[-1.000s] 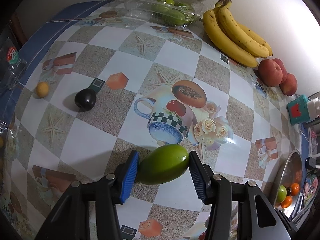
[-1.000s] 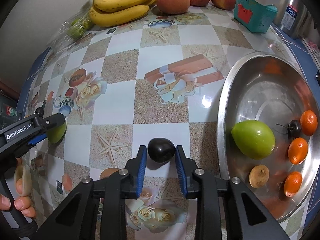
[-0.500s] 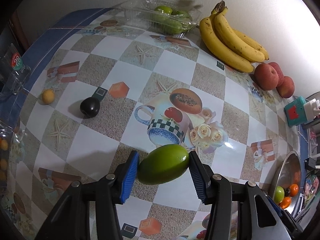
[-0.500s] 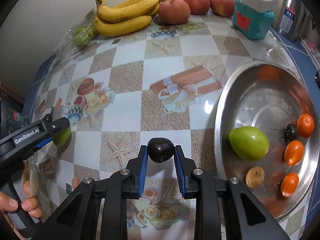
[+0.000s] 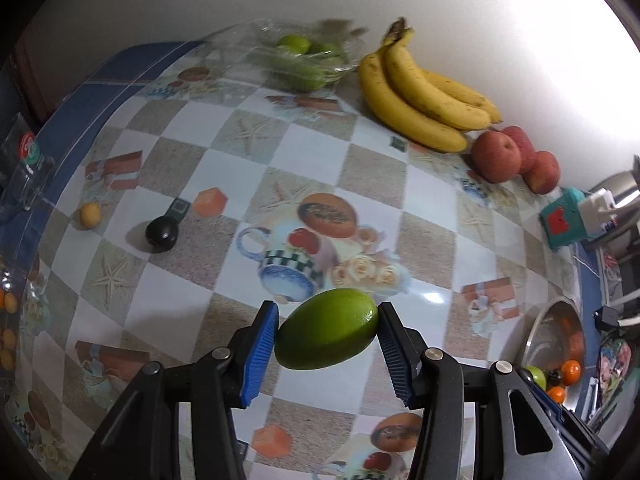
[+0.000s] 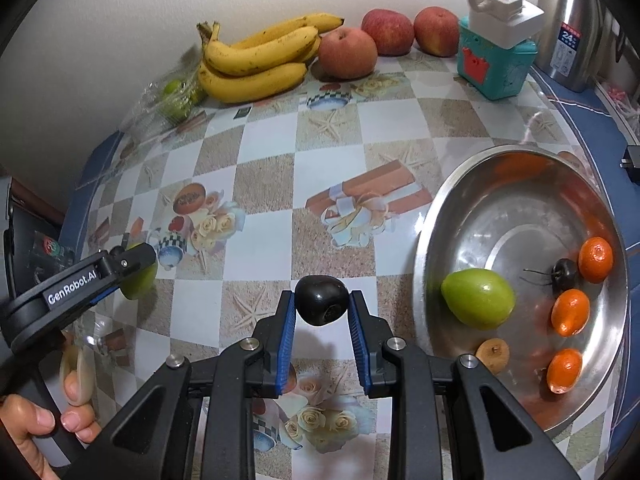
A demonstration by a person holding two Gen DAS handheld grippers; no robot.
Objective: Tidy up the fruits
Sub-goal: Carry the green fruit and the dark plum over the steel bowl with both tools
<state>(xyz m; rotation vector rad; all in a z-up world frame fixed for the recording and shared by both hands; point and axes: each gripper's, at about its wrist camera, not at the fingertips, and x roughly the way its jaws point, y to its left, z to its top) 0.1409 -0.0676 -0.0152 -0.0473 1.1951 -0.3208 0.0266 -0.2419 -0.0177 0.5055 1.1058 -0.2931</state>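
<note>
My left gripper [image 5: 327,330] is shut on a green oval fruit [image 5: 326,334], held above the patterned tablecloth [image 5: 168,292]. My right gripper [image 6: 322,308] is shut on a small dark plum [image 6: 321,299], lifted off the table left of the steel bowl [image 6: 500,184]. That bowl holds a green fruit [image 6: 478,298], three small oranges [image 6: 570,312], a dark cherry [image 6: 565,274] and a brown fruit [image 6: 493,355]. In the right wrist view the left gripper [image 6: 132,270] shows at far left with a hand [image 6: 44,424] on it. On the cloth lie another dark plum [image 5: 161,234] and a small yellow fruit [image 5: 89,215].
Bananas [image 5: 420,96] and red apples [image 5: 496,156] line the wall at the back. A clear plastic box of green fruits [image 5: 300,60] sits left of them. A teal box with a white plug [image 6: 496,54] and a steel kettle [image 6: 576,28] stand at the back right.
Both grippers have risen with their fruits still held; the table looks farther away and more of it is in view.
</note>
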